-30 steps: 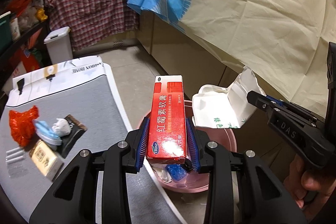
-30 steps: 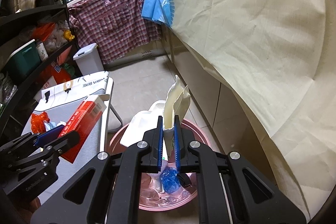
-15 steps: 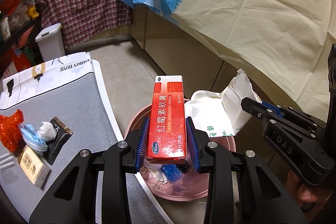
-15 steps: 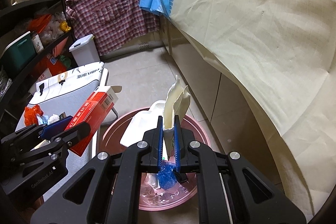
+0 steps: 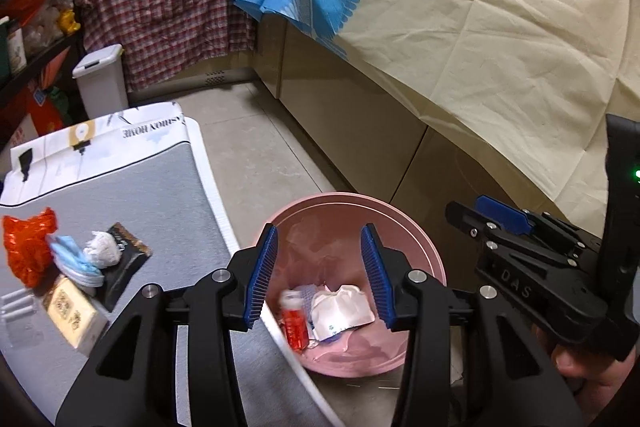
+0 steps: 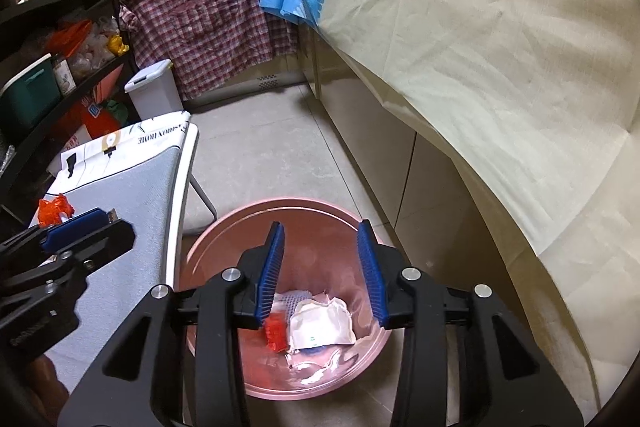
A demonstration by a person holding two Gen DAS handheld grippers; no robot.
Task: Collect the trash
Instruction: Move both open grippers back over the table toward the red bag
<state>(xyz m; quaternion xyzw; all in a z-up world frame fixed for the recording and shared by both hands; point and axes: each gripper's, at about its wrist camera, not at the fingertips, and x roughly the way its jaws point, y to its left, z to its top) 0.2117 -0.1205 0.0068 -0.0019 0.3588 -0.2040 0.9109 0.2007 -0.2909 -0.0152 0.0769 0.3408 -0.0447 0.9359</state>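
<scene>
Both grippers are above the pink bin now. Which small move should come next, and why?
Probably swing the left gripper back over the gray table toward the trash pile. Both grippers' jaws are opening with nothing between them; the red box and white bag already lie in the pink bin, while the orange wrapper and other scraps remain.
</scene>
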